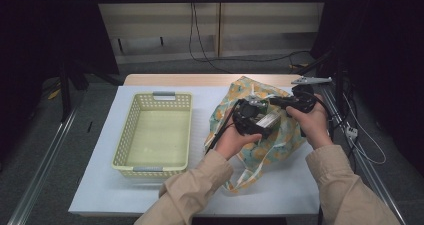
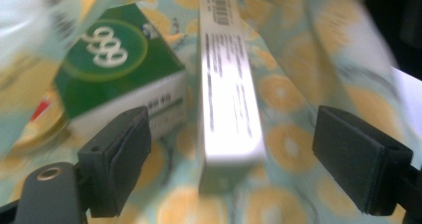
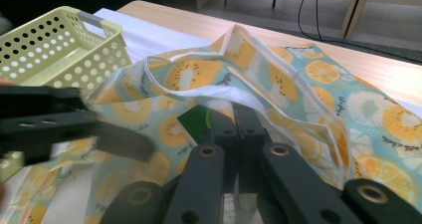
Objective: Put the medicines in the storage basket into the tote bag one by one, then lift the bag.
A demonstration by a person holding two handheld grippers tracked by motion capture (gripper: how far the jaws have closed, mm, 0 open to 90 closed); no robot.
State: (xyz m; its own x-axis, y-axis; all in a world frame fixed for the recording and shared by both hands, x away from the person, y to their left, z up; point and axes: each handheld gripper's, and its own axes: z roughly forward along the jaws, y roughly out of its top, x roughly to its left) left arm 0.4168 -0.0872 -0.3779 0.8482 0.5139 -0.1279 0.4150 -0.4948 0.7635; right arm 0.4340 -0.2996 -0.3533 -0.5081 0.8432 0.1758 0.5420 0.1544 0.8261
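Counting it up: two grippers, one fruit-print bag (image 1: 280, 135), one pale yellow basket (image 1: 155, 130), and inside the bag two boxes plus a gold-rimmed tin. The bag lies on the right half of the white table (image 1: 100, 185), mouth gaping, with the basket well apart on the left. The left gripper (image 2: 234, 159) has its fingers spread wide, nothing pressed; the long white box (image 2: 229, 99) stands between them, untouched by either pad. Left of it sits the green box (image 2: 119, 69), just beside the left pad, and the tin (image 2: 42, 129) peeks out at the edge, blurred. The right gripper (image 3: 242, 119) is clamped tight on the bag's white-hemmed rim, holding the mouth up on the far right. Bag cloth crowds both sides of the white box.
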